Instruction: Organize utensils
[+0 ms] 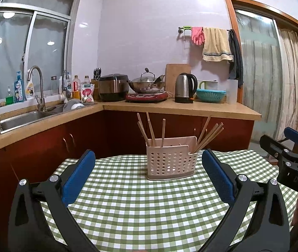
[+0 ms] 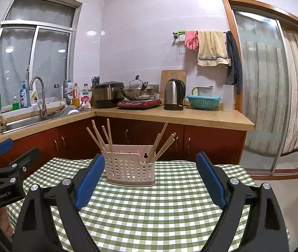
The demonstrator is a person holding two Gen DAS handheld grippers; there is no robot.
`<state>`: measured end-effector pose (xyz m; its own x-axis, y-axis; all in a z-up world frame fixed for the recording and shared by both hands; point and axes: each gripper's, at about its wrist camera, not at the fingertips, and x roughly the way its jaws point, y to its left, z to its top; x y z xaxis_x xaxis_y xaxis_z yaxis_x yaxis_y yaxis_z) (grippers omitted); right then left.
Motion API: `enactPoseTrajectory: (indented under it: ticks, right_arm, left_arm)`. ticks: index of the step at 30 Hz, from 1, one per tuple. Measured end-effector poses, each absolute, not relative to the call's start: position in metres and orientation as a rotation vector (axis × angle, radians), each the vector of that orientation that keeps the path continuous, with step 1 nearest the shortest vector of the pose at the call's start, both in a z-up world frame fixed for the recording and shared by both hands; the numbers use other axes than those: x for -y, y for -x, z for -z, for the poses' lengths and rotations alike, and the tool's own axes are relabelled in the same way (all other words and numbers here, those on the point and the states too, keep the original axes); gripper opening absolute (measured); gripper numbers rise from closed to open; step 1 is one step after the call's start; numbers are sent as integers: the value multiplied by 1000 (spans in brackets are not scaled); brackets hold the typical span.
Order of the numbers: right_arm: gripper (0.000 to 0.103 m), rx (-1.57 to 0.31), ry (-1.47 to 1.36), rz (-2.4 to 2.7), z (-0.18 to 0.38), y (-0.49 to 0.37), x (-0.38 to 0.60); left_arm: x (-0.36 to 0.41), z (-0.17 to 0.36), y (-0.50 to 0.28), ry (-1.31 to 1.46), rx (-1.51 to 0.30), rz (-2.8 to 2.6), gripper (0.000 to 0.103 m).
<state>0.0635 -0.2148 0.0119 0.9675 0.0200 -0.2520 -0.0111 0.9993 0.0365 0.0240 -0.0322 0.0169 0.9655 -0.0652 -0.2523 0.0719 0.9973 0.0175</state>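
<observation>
Pale lilac tiled walls [image 2: 140, 42] meet in a corner above an L-shaped beige counter [image 2: 191, 116] on red-brown cabinets [image 2: 212, 145], with a curtained sliding window [image 2: 33, 63] at upper left, a wood-framed glass door [image 2: 275, 88] at right, and ceiling lights reflected in the panes.

left gripper [image 1: 149, 159]: black frame | blue pads [image 1: 77, 180] | silver screws (marking "GenRobot.AI")

bare cloth [image 1: 140, 205] btwn grippers, caddy [image 1: 171, 161] w/ chopsticks [image 1: 208, 135] ahead
</observation>
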Motion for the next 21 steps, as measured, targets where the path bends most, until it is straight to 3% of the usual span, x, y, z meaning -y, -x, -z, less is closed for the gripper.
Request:
enactPoseTrajectory:
  ticks: [21]
  right_arm:
    - [86, -248, -30, -15, -14, -59, 212]
  left_arm:
    - [27, -15, -25, -14, -265, 63, 99]
